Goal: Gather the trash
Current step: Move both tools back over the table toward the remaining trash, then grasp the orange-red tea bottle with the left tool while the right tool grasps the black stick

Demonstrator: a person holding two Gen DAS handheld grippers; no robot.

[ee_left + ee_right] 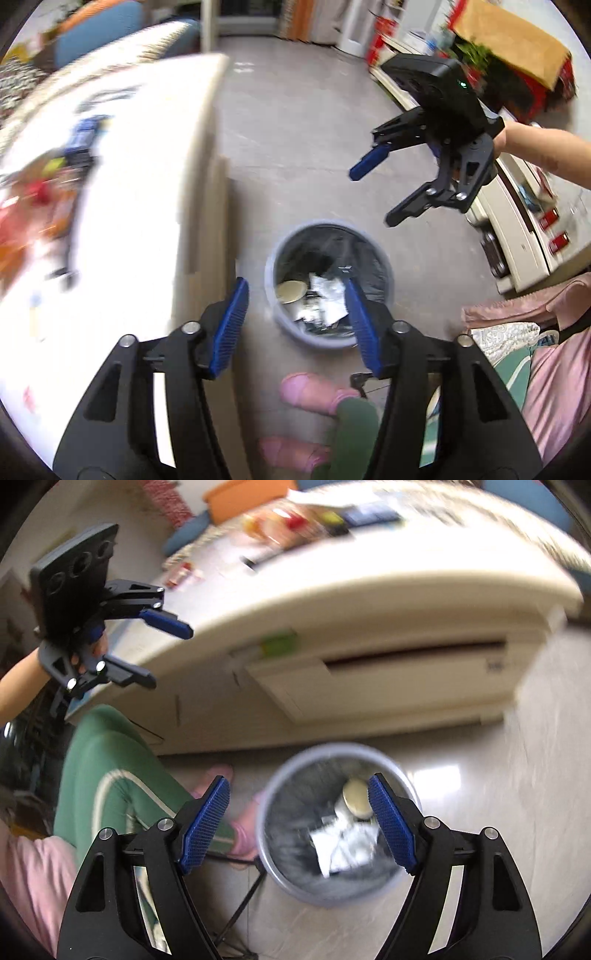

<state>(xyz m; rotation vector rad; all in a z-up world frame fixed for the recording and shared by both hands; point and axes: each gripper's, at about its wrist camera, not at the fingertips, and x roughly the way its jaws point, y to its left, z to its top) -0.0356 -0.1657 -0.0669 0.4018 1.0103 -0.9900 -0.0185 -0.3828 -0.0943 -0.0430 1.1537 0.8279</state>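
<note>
Down on the floor beside the table stands the bin (328, 284), lined with a dark bag and already holding some trash: crumpled white wrappers (327, 301) and a round pale lid or can (291, 291). Both my tongs hang above it with nothing in them. My left tongs (297, 314) are spread wide, the blue pads well apart on either side of the bin's mouth. My right tongs (299, 819) are wide too, and empty. So part of the job looks done, I'd judge. On the white table (147, 147) more clutter (55, 177) lies blurred, red, yellow and blue bits I cannot make out, which likely needs collecting next.
</note>
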